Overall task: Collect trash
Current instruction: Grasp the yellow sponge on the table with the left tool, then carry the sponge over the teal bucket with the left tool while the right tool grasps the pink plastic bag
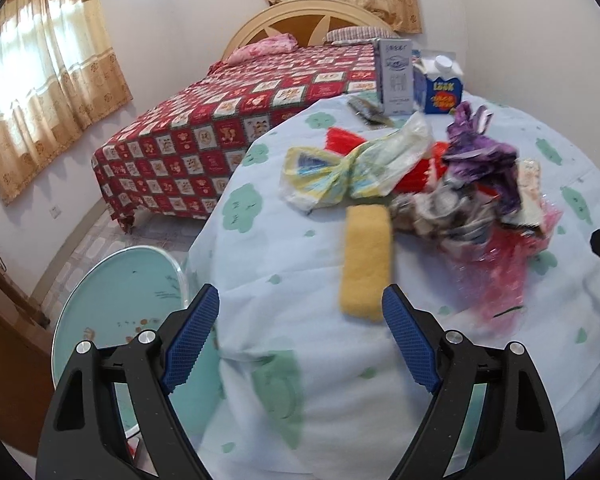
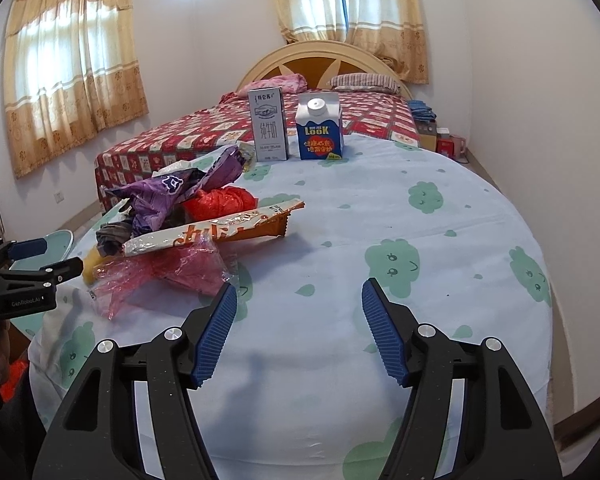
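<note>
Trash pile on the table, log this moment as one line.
left hand-held gripper: open, empty | right hand-held gripper: open, empty | trash pile: on table, untouched | cartons: upright behind pile

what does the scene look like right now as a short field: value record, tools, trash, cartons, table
left tool: open, empty, above the near table edge, aimed at the yellow sponge
right tool: open, empty, over bare tablecloth
trash pile: crumpled purple wrapper, red plastic, orange snack wrapper, pink film, heaped together
clear bag: beside the pile, beyond the sponge
cartons: grey milk carton and blue carton, upright, side by side at the far edge
table: round, covered by a pale blue cloth with green prints
collected so far: nothing held
</note>
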Motion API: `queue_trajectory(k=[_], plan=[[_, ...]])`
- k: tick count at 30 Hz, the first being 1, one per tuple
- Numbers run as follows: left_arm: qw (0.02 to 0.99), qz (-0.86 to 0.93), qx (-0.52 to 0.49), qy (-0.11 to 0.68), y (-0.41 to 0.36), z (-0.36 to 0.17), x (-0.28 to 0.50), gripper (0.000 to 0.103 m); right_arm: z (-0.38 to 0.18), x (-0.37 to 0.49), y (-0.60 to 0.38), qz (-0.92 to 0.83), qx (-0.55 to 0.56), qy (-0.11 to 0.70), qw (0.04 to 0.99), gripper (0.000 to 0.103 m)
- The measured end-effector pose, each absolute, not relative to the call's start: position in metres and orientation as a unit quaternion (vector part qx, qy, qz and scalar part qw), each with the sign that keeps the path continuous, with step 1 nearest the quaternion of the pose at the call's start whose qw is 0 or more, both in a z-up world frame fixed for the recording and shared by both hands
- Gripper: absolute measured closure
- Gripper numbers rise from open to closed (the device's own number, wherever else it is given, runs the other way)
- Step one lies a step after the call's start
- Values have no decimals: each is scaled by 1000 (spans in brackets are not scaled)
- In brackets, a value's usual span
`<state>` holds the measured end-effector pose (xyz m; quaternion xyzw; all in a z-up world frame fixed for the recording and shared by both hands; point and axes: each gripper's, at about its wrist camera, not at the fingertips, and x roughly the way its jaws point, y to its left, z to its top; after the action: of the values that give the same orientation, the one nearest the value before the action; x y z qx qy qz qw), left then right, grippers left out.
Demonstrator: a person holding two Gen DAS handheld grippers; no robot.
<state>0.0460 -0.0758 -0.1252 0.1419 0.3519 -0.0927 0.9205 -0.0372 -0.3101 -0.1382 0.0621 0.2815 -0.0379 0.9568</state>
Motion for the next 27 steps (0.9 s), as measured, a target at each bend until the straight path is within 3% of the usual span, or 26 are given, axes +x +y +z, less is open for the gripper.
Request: queue_trajectory(k=[1,6,7,8,13,27], plan=[[920,-97,143,352,-79,-126,45,22,-138,-37,-311,-39,63,281,957,38],[905,-128,151,377,-89,-139,52,66,-135,-35,-314,-40,66,283,956,40],[904,-132,152,377,-89,-139,52,79,-134,-35,-313,-39,64,283,956,43],[904,-137,155,375,-89,-138,51,83,-133,-33,-312,-36,63,285,956,45],[907,-140,165,360,-77,-127,43,89,-130,-27,-309,-25,64,293,954,60],[923,-98,168,332,-1,-104,21,90,-113,-7,-281,0,55,293,954,61]])
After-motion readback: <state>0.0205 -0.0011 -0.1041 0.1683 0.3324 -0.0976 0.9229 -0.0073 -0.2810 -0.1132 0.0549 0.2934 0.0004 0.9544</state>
